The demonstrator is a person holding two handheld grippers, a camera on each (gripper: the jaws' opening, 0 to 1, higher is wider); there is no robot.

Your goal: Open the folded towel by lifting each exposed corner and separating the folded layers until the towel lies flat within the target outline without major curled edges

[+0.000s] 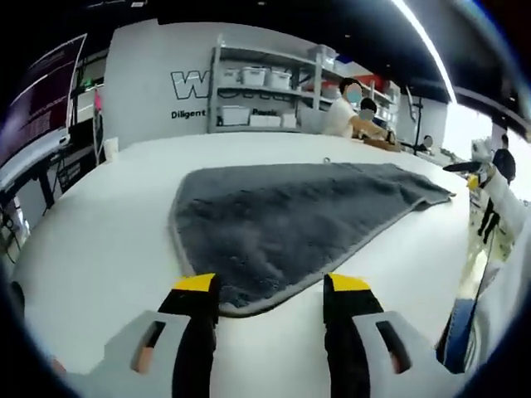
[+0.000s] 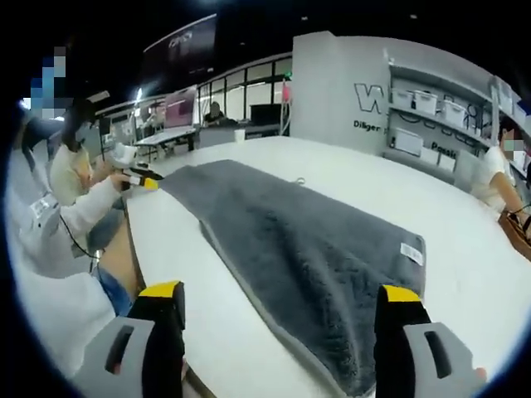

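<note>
Left gripper view: one grey towel (image 1: 290, 220) spread on one white table (image 1: 108, 240), near corner lying between jaws of left gripper (image 1: 272, 292), jaws parted, nothing held. One shelf rack (image 1: 265, 87) with white bins behind; wall lettering cut off, "Diligent" readable. Right gripper view: right gripper (image 2: 282, 305) jaws wide apart, empty, over towel edge. One white tag (image 2: 411, 253) on towel, print too small to read. Person's sleeve (image 2: 62, 220) at table's left edge.

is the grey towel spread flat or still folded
Cannot tell for sure: the grey towel lies flat and smooth on the white table, edges uncurled, but hidden layers could remain.
</note>
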